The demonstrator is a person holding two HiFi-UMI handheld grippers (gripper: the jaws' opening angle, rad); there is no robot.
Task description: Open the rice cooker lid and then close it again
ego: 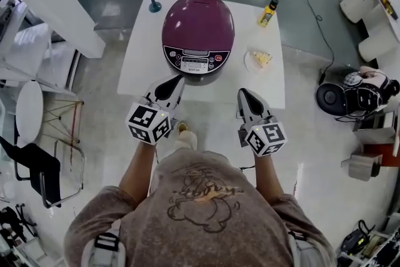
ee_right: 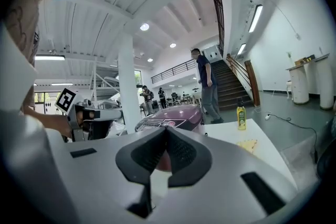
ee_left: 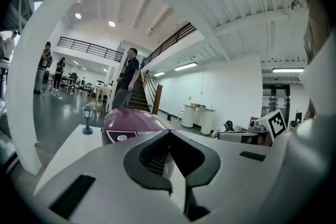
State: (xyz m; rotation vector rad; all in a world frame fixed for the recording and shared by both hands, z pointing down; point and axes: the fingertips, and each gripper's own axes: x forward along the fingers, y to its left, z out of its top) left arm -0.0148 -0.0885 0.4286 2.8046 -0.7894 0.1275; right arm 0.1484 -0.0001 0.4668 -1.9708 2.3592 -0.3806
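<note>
No words can be read. The rice cooker (ego: 198, 28) has tiny print on its button panel (ego: 192, 62), too small to read. So is the label on the yellow bottle (ego: 267, 14). The marker cubes (ego: 149, 124) show only black-and-white squares.

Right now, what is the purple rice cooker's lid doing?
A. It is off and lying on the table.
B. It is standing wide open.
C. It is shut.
C: the purple lid sits flat down on the rice cooker, and the head view shows no gap around it.
</note>
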